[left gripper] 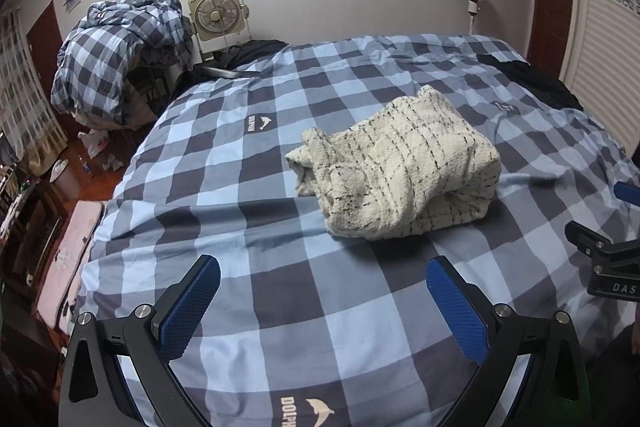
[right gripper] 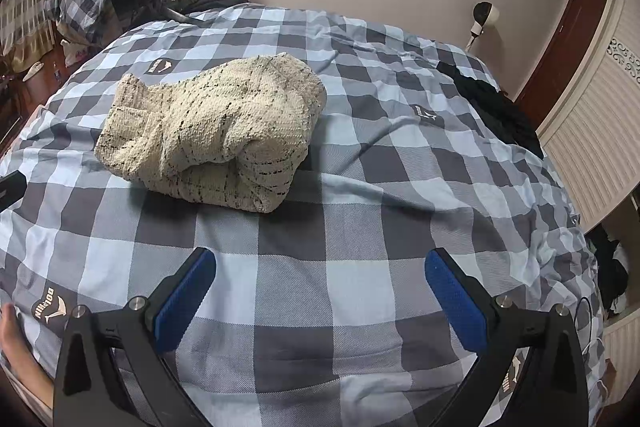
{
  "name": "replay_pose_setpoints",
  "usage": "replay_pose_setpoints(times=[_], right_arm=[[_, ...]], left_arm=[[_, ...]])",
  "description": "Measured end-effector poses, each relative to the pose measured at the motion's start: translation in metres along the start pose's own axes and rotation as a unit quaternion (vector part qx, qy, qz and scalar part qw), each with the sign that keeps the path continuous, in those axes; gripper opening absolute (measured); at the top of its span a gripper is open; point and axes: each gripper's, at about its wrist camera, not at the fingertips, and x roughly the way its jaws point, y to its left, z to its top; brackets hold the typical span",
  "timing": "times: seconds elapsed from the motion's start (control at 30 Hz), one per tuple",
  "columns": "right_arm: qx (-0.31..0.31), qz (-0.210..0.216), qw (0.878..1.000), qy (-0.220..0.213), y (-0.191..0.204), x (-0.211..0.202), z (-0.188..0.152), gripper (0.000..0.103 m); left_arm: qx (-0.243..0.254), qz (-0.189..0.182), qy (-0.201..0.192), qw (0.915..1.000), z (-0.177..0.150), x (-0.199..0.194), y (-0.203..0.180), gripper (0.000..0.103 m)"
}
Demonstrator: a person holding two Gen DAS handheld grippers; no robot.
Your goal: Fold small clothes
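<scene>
Checked bed cover carries the cream knit already bundled beyond my left gripper and right gripper, both wide open, empty, so folding looks nearly finished.

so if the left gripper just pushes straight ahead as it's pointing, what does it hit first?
Probably the cream knit garment, bunched on the checked bedspread. The left gripper is open and empty; depth is uncertain.

A wide bed carries everything; it is covered with a blue, grey and white checked cover printed with dolphin logos. Near the middle lies a bundled cream knitted garment with thin dark lines. At the far right edge lies some dark clothing.
</scene>
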Motion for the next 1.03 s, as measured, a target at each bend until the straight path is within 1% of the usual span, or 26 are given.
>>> replay_pose_setpoints(times=[0.63,0.73,0.83,0.93,1.03], right_arm=[[-0.009,0.001,1.000,0.001,-0.0002,0.0024,-0.0008,0.102],[-0.008,0.001,1.000,0.000,-0.0002,0.0019,-0.0009,0.102],[-0.009,0.000,1.000,0.001,0.0002,0.0023,-0.0009,0.102],[-0.009,0.000,1.000,0.001,0.0003,0.0020,-0.0010,0.102],[-0.010,0.001,1.000,0.001,0.0008,0.0028,-0.0001,0.102]], left_arm=[[-0.005,-0.002,0.010,0.9999,-0.0014,0.0042,0.0002,0.103],[-0.003,0.000,0.007,1.0000,-0.0017,0.0036,0.0004,0.103],[-0.007,0.010,-0.010,0.9999,-0.0021,-0.0007,0.0021,0.103],[-0.020,0.003,-0.021,0.9996,-0.0016,-0.0044,0.0069,0.103],[-0.030,-0.012,-0.006,0.9995,-0.0003,-0.0003,0.0101,0.103]])
